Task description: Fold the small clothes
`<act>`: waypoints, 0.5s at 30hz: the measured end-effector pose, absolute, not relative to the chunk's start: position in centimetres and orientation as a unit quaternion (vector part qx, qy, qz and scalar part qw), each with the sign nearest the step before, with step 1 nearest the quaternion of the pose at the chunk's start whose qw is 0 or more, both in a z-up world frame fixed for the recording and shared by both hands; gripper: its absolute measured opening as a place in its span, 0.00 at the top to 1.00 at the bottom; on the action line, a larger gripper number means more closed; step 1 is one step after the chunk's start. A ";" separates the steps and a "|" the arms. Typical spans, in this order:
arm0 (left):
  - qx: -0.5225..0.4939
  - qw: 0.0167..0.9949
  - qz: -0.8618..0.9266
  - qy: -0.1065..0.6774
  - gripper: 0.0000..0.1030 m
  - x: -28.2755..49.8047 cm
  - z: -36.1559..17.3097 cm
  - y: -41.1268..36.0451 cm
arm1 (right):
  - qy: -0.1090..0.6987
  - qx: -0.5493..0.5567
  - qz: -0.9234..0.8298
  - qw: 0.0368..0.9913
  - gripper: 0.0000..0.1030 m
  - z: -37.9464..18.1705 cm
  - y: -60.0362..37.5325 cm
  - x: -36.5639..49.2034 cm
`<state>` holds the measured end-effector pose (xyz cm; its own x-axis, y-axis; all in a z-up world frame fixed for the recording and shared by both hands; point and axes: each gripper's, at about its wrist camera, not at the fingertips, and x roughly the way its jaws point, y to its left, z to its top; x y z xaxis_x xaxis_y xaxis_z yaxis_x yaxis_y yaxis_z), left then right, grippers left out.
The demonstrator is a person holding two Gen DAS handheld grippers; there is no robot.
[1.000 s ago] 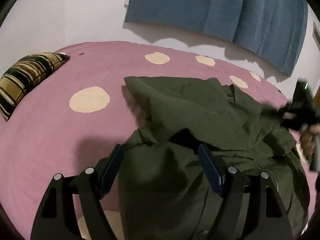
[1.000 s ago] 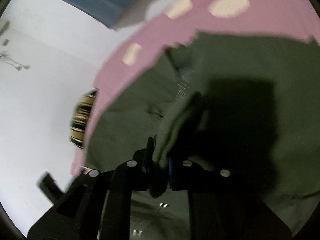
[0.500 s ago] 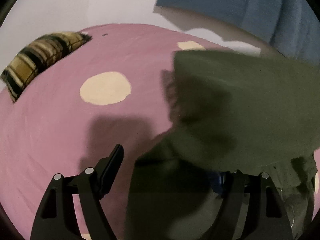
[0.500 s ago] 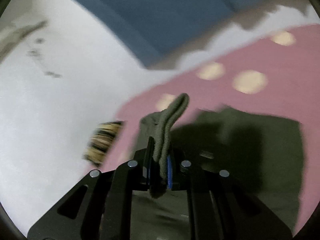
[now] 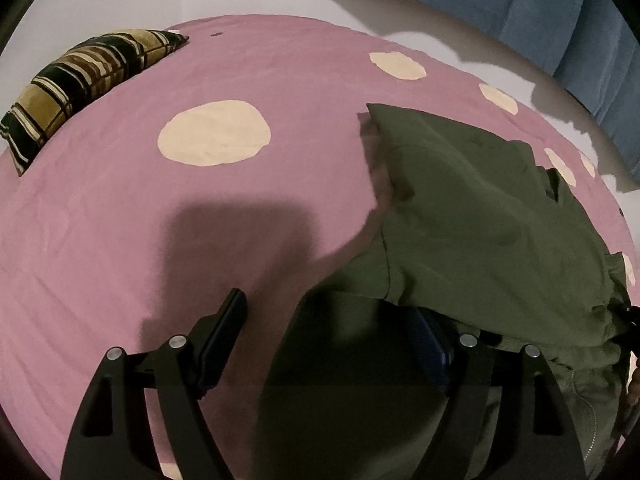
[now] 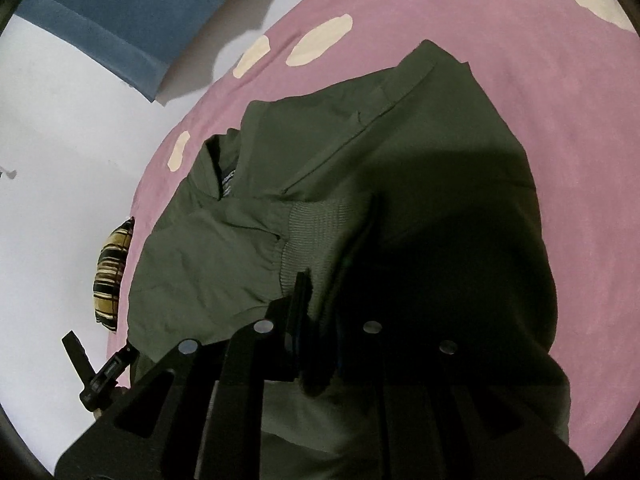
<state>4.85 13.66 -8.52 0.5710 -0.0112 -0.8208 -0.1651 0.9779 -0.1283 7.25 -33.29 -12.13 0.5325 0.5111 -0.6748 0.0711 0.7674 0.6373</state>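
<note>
An olive green jacket lies on the pink bed cover with cream dots. One sleeve is folded across its body. My left gripper stands open at the jacket's near left edge. Its left finger is over bare cover, and a fold of fabric partly hides its right finger. In the right wrist view my right gripper is shut on the ribbed cuff of that sleeve, low over the jacket. The jaw on the right is lost in dark shadow.
A striped black and yellow pillow lies at the bed's far left corner. A blue curtain hangs on the white wall behind. The bed edge runs close to the collar. Part of the left gripper shows at the lower left.
My right gripper swung the sleeve cuff up over the jacket and brought it down onto the body. The left gripper drifted left and lower, staying open.
</note>
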 end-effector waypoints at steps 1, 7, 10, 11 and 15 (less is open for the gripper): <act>-0.096 0.881 0.043 0.462 0.24 5.0 -8.6 13.7 | 0.463 0.316 0.136 0.817 0.89 -12.4 -33.2 7.1; -0.091 0.881 0.045 0.463 0.24 5.2 -8.7 13.6 | 0.463 0.333 0.139 0.810 0.88 -12.6 -34.1 6.8; -0.088 0.880 0.046 0.464 0.24 5.1 -8.7 13.5 | 0.462 0.341 0.139 0.807 0.85 -12.6 -34.3 6.7; -0.087 0.880 0.046 0.464 0.24 5.2 -8.7 13.5 | 0.461 0.345 0.139 0.806 0.83 -12.6 -34.5 6.5; -0.085 0.880 0.042 0.466 0.24 4.9 -8.5 13.5 | 0.451 0.347 0.133 0.812 0.79 -11.8 -35.6 5.2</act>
